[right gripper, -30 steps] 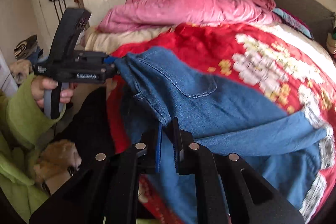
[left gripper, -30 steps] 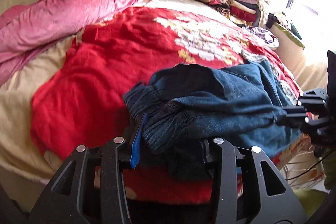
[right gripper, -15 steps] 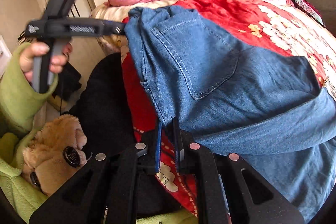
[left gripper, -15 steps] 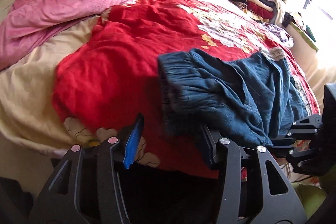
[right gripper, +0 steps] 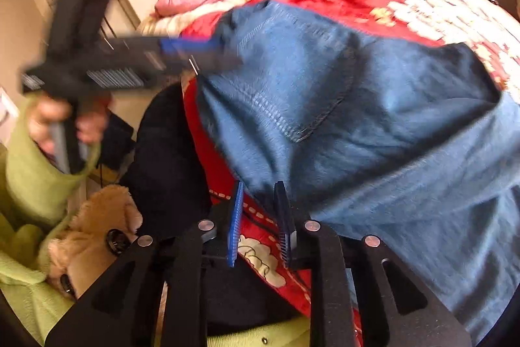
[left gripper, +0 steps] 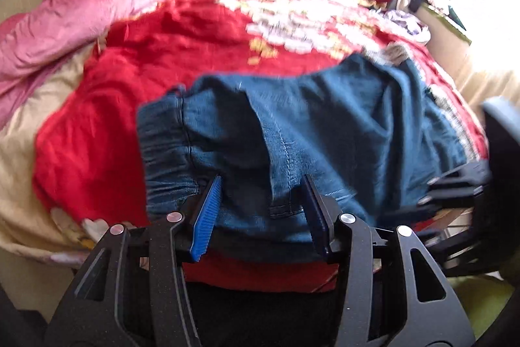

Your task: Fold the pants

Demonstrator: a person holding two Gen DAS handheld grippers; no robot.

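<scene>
Denim pants (left gripper: 325,126) lie folded on the red blanket (left gripper: 136,80) at the bed's near edge, long axis crosswise; left gripper (left gripper: 263,210) stands released astride the hem, right gripper (right gripper: 260,217) is opening, denim edge between unpressed
</scene>
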